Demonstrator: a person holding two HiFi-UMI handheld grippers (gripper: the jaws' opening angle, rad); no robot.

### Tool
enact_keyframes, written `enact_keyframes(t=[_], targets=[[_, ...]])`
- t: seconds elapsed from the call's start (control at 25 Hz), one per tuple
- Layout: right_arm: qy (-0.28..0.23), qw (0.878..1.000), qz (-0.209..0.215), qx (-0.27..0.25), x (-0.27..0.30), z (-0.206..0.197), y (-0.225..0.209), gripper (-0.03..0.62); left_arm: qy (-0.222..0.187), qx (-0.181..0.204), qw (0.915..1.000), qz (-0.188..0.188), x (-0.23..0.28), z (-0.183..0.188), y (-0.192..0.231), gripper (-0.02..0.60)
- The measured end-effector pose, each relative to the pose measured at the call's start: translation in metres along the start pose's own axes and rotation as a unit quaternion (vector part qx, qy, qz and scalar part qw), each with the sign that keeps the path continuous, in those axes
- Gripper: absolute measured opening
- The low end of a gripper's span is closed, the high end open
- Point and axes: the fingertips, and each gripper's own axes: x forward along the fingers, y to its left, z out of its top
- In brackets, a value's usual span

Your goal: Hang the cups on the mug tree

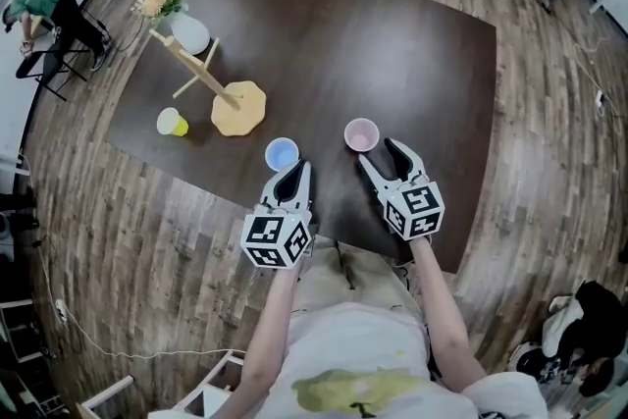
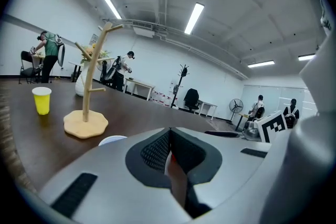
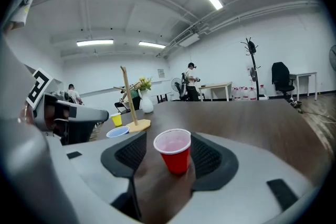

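Jaws of the right gripper (image 1: 383, 157) stand moderately apart, with the red plastic cup (image 1: 361, 134) upright at their tips; neither pad visibly presses on it. The left gripper (image 1: 293, 174) has its jaws closed together on nothing, and the blue plastic cup (image 1: 282, 153) stands just ahead of it. Both cups sit near the front edge of the dark brown wooden table (image 1: 392, 54). The light wooden mug tree (image 1: 237, 106) stands further left, branches bare, with a yellow plastic cup (image 1: 172, 122) beside its base. Bare tabletop stretches from the cups to the far edge.
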Motion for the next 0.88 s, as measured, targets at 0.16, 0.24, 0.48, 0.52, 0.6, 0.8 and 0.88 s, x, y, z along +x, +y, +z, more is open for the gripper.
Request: enact_keyframes(t=[0.16, 0.24, 0.48, 0.52, 0.6, 0.8, 0.88], targets=[[0.015, 1.0, 0.009, -0.005, 0.015, -0.012, 0.001, 0.302, 0.013, 0.002, 0.9998, -0.013, 0.01, -0.008, -0.002, 0.023], [0.022, 1.0, 0.007, -0.009, 0.025, -0.017, -0.002, 0.327, 0.015, 0.003, 0.9998, -0.014, 0.015, -0.01, -0.001, 0.023], [0.048, 0.998, 0.011, -0.03, 0.045, -0.035, -0.009, 0.365, 0.022, 0.0, 0.9996, -0.018, 0.022, -0.017, -0.006, 0.023], [0.053, 0.998, 0.013, -0.034, 0.047, -0.038, -0.009, 0.367, 0.023, -0.001, 0.9995, -0.02, 0.023, -0.017, -0.007, 0.023], [0.06, 0.997, 0.018, -0.038, 0.052, -0.041, -0.007, 0.37, 0.023, -0.001, 0.9995, -0.022, 0.024, -0.017, -0.007, 0.023], [0.065, 0.996, 0.014, -0.052, 0.064, -0.042, -0.006, 0.368, 0.021, -0.004, 0.9996, -0.018, 0.025, -0.015, -0.005, 0.023], [0.066, 0.996, 0.01, -0.055, 0.069, -0.042, -0.008, 0.368, 0.02, -0.005, 0.9997, -0.016, 0.025, -0.013, -0.003, 0.023]])
